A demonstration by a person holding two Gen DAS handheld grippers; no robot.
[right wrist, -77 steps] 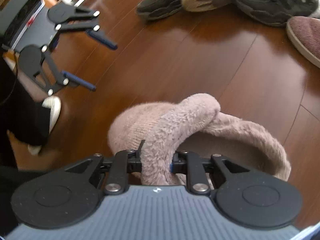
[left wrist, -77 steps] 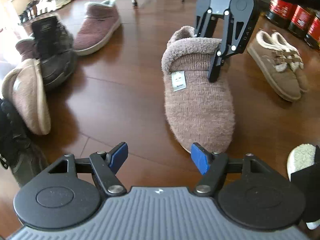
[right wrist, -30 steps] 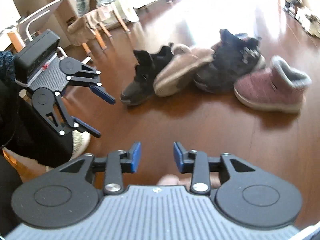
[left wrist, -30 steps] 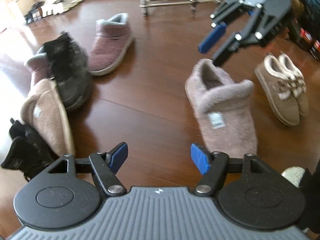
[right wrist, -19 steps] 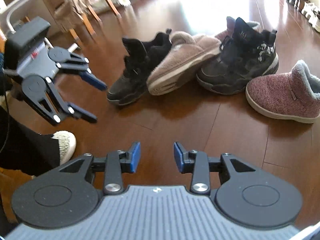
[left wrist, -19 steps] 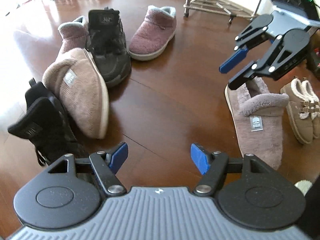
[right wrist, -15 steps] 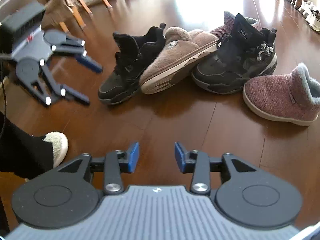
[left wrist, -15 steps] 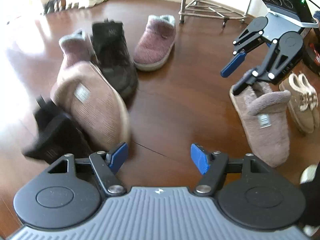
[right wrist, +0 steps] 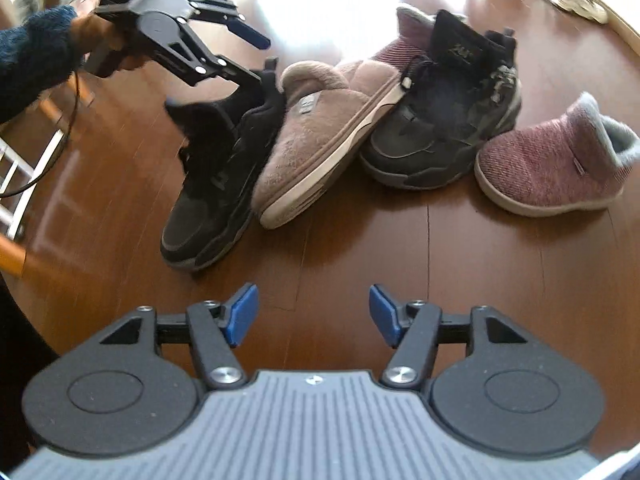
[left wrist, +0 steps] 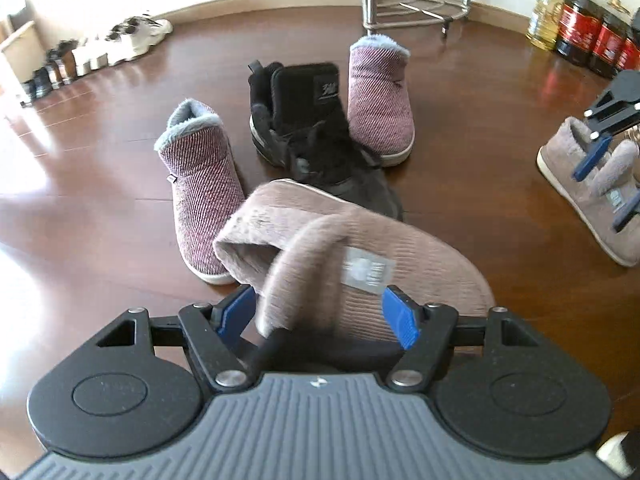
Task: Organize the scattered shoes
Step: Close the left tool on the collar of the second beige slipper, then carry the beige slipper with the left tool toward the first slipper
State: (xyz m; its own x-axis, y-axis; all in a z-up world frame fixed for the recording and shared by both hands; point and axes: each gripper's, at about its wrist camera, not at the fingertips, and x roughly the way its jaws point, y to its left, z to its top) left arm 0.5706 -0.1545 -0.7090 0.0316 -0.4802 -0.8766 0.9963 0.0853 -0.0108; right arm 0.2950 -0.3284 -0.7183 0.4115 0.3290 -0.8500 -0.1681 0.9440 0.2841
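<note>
The left gripper [left wrist: 320, 314], jaws wide and empty, straddles the fleecy cuff of the tan slipper [left wrist: 352, 264], tipped on edge between two black sneakers at 12 o'clock; pinching the cuff looks best. The right gripper [right wrist: 312, 314], jaws just opening, is empty.

Black tongs [right wrist: 314, 316], blue pads; sleeve [right wrist: 32, 56] seemingly navy knit.

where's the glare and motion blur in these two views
Left wrist view: window glare washes out the dark wooden floor at left and the fuzzy cuff of the tan plush slipper smears. Right wrist view: a white glare patch sits top centre, the left tool is slightly blurred, and straight edges bow from fisheye.
</note>
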